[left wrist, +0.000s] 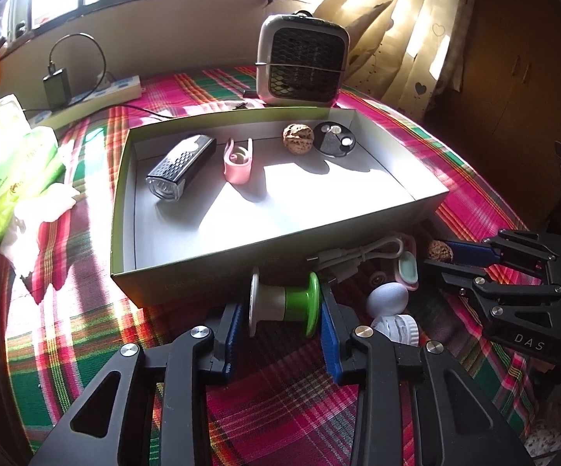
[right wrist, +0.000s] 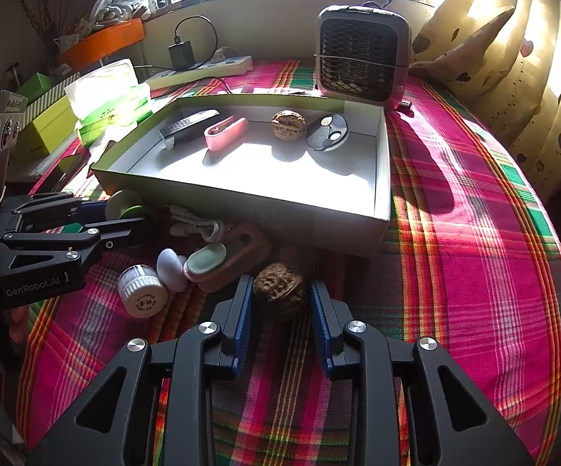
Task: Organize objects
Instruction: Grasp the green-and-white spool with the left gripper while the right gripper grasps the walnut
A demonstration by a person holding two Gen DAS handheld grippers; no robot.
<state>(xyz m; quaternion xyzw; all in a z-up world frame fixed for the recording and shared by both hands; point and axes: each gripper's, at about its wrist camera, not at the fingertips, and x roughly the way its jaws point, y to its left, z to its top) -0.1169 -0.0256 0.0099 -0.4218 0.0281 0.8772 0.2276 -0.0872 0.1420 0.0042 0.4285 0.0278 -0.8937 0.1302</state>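
- left hand-held gripper (left wrist: pixel 280 324): jaws clamped on green-white spool (left wrist: pixel 284 301), just before box (left wrist: pixel 218 268)
- right hand-held gripper (right wrist: pixel 280 308): narrow, pads gripping walnut (right wrist: pixel 280 291) on plaid cloth (right wrist: pixel 455 272)

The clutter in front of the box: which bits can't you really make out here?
- Pink case, right wrist view: front covered by a green oval piece.
- White cable, left wrist view: ends lost in the box's shadow.
- White jar, right wrist view: lid print too small to read.
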